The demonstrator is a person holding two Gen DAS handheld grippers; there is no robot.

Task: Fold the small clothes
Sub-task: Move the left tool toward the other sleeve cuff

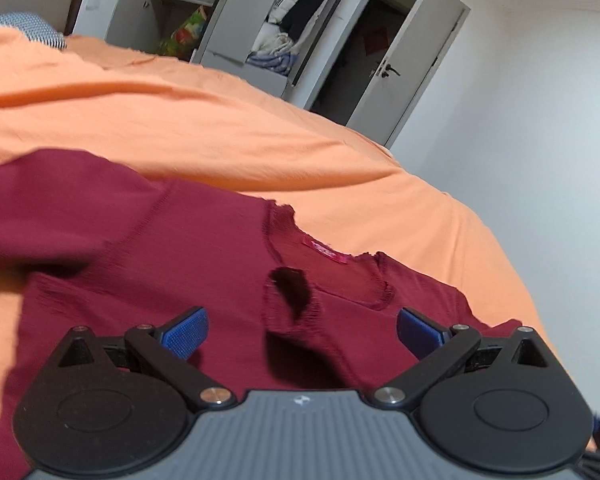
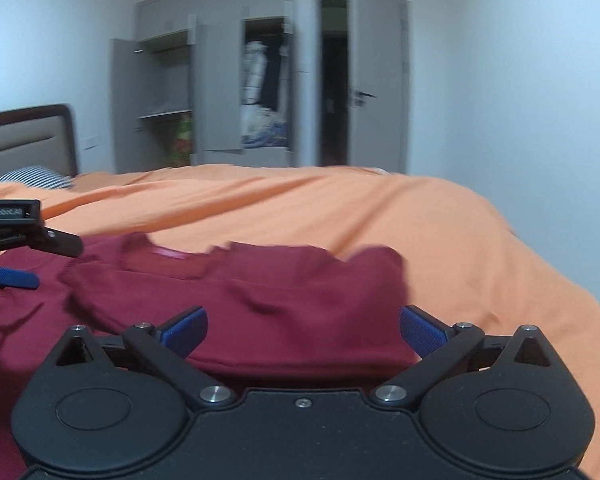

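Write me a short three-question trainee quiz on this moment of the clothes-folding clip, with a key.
1. True or false: the left gripper is shut on the maroon top.
2. What does the maroon top lie on? A) a wooden table B) an orange bedsheet C) a grey carpet
3. Fill in: behind the bed, the wardrobe doors stand ____.

Key: 1 false, both its jaws and those of the right gripper are spread wide with nothing gripped. 2 B. 3 open.
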